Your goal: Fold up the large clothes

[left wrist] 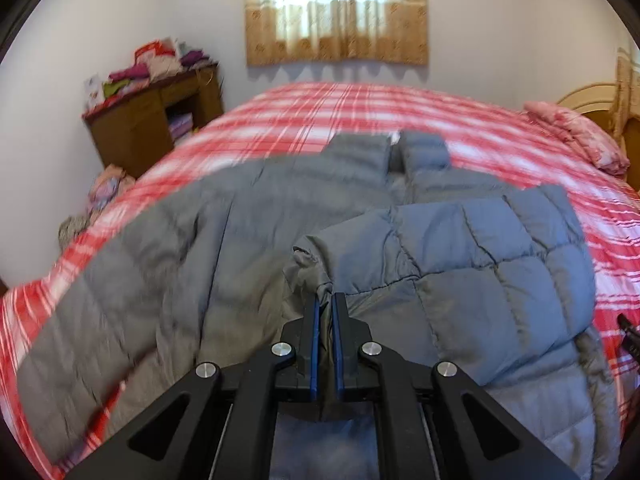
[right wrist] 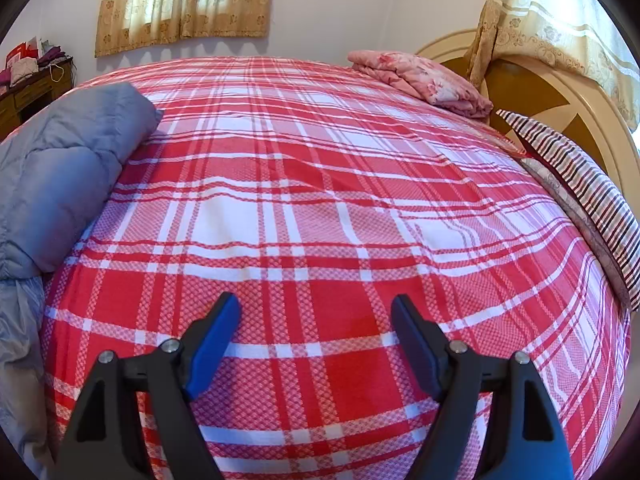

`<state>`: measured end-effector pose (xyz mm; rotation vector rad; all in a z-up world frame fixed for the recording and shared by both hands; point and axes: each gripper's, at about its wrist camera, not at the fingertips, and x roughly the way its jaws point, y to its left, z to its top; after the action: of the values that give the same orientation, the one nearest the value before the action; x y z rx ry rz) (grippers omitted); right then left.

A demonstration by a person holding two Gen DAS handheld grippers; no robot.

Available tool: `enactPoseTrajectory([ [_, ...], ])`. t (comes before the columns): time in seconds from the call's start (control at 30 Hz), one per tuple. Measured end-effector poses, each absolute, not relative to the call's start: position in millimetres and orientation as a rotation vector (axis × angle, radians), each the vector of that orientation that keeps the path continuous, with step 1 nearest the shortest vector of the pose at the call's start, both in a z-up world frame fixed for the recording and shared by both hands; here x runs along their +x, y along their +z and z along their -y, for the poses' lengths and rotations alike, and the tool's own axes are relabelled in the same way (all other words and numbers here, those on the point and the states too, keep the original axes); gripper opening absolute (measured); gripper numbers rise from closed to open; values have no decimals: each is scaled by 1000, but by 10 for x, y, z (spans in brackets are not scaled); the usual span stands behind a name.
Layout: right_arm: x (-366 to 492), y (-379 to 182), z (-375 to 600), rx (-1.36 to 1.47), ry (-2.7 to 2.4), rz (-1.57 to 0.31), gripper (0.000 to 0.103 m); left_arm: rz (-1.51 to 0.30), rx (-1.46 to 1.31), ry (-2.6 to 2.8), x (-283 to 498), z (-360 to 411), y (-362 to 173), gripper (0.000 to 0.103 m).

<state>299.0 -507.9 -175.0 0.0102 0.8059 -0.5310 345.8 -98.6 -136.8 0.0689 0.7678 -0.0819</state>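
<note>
Grey quilted jacket fabric is pinched between the pressed-together jaws of the left gripper, which grips the cuff end of a sleeve folded across the jacket's front. The jacket lies spread flat on a bed covered by a red and white plaid sheet, its collar pointing toward the far wall. The right gripper hovers over bare plaid sheet with its jaws spread wide and opening, nothing between them; the jacket's edge sits well to its left. A folded pink floral blanket and a striped pillow rest by the curved headboard. A wooden desk piled with clothes stands against the far wall beside a curtained window.
</note>
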Motion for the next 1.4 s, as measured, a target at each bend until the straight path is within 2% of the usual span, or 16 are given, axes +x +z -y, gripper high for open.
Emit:
enactPoseTrajectory([
  [0.37, 2988, -1760, 5075, 2, -535, -805, 82, -740, 86, -26, 3105, 888, -1492, 7],
  [0.47, 2990, -1763, 5070, 6, -532, -806, 82, -732, 108, 9, 3086, 865, -1464, 23],
  [0.53, 2997, -1764, 5104, 22, -517, -818, 82, -710, 114, 43, 3080, 829, -1402, 51],
  [0.63, 2996, -1731, 5225, 109, -437, -847, 83, -638, 77, 75, 3039, 747, -1243, 76],
  [0.67, 3002, -1705, 5250, 128, -412, -863, 83, -617, 72, 82, 3035, 725, -1187, 78],
  [0.83, 3150, -1226, 5015, 78, -306, -827, 70, -558, 87, 66, 3197, 859, -1028, 80],
  [1.0, 3584, -938, 4570, 100, -126, -785, 69, -576, 123, 35, 3538, 1179, -1208, 80],
  [1.13, 3940, -1141, 4153, 62, -42, -789, 69, -650, 193, 57, 3735, 1337, -1565, 80],
  [1.23, 4063, -1431, 3987, 50, -18, -830, 61, -707, 195, 74, 3827, 1337, -1789, 80],
  [1.4, 4051, -1708, 3950, 39, -32, -836, 61, -800, 124, 35, 3950, 1229, -1966, 84],
])
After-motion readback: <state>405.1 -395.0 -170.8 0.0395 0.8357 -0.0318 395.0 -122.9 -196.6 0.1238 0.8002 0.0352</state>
